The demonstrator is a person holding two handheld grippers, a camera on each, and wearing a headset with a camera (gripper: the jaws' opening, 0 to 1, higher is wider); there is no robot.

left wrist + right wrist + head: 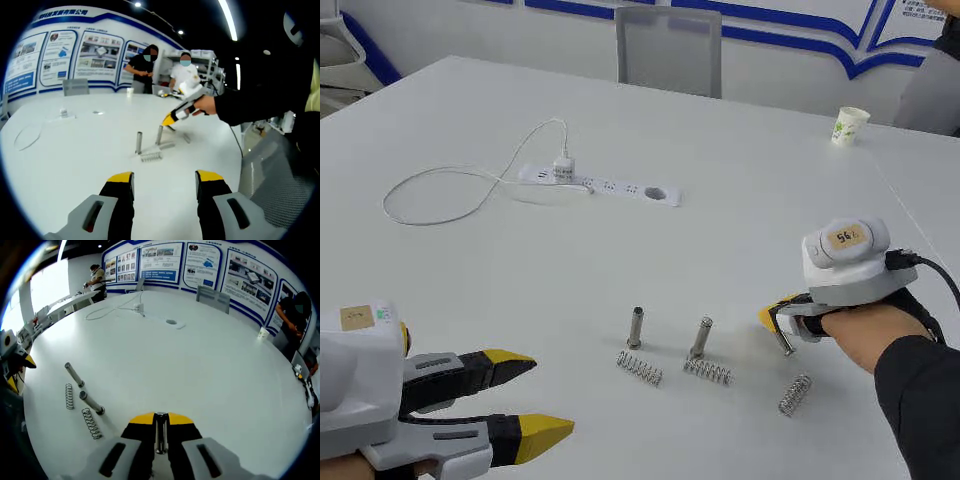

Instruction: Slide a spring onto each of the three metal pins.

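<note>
Near the table (pixel 720 250) edge, right gripper (pixel 773 317) grips a pin (pixel 160 434)

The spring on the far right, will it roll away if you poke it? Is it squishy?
Probably rolls: the spring lies on its side, a round coil on the smooth table. Likely squishy lengthwise, since gaps show between its thin wire turns. It looks light too.

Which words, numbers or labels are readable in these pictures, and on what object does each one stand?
"56", followed by an unclear mark: on the sticker atop the right gripper.
The tan sticker on the left gripper: blurred, unreadable.
Green print on the paper cup: too small.
Text on the wall posters: too small or blurred.
</note>
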